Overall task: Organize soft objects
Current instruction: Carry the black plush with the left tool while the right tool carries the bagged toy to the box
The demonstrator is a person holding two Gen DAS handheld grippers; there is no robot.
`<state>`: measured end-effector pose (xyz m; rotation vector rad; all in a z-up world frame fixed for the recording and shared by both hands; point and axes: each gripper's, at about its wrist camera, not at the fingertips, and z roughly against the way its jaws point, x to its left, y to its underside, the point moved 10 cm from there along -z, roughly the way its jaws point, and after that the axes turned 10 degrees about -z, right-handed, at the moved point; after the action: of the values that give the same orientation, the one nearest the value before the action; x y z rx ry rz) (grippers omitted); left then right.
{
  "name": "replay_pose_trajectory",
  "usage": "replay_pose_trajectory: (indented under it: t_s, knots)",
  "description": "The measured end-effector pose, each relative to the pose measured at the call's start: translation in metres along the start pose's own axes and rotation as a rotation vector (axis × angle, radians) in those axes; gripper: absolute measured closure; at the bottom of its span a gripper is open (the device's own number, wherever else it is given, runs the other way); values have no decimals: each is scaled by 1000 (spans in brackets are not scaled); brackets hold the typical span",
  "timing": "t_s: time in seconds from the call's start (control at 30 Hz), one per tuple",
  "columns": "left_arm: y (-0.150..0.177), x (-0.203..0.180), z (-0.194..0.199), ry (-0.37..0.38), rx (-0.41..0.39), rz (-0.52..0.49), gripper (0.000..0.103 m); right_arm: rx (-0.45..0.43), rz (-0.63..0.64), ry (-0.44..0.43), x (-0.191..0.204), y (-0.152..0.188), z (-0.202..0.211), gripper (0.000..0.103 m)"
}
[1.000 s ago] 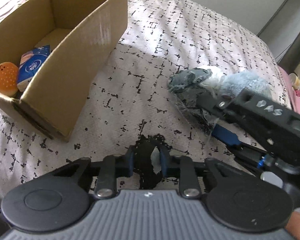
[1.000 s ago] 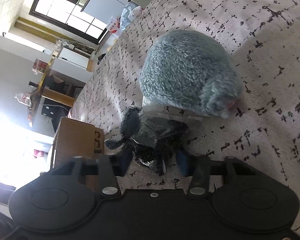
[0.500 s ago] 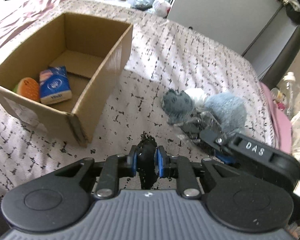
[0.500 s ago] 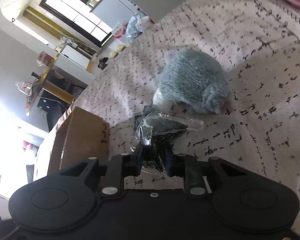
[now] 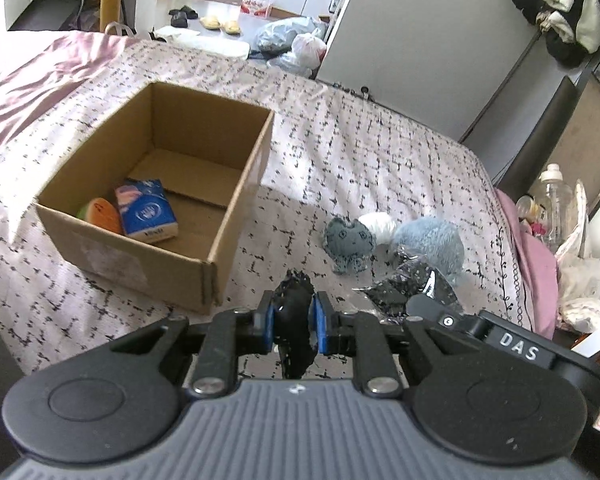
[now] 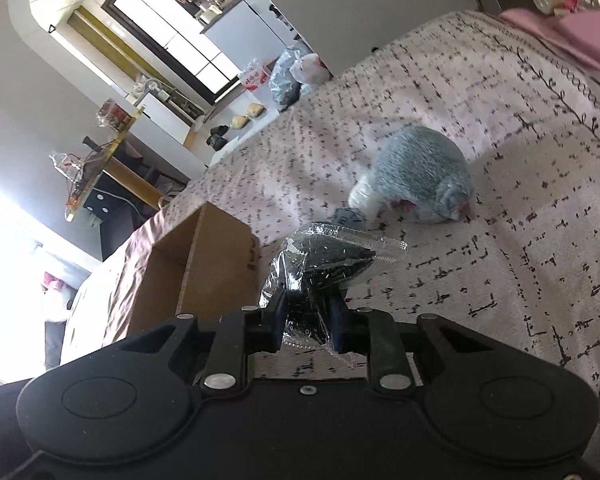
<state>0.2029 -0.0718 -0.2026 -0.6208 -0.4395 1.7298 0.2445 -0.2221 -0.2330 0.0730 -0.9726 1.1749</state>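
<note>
Left wrist, tongs (image 5: pixel 294 322) pinching black bundle (image 5: pixel 294 312)

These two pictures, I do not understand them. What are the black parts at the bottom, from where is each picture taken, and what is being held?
No robot is here: a person holds a two-finger gripper in each hand, each carrying a wide-angle camera that looks along its fingers. The black parts are the grippers' own bodies.

In the left camera's picture, the left gripper is shut on a small black soft object. In the right camera's picture, the right gripper is shut on a clear plastic bag of dark fabric.

Both look at a bed with a patterned cover. On it are a cardboard box holding a blue tissue pack and an orange toy, and a grey-blue plush toy.
</note>
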Motion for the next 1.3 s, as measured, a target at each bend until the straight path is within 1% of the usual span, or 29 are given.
replay_pose_trajectory:
  t_s: [0.2,0.4,0.6,0.9,1.3]
  knots:
    - [-5,16,17,-3,-29,22,84,-26,45,-19,27,-1,14,81]
    - [-10,34,31,-7,-54,40,84,-44,79,-29,48,1,18,81]
    - [-15,54,39,-12,-68,60,84,-44,99,-39,66,7,18,81]
    - [-20,92,47,-20,-87,119,84,-33,149,-42,97,17,10,81]
    - [-31,141,55,-27,-107,195,84,10,233,-17,137,39,-18,81]
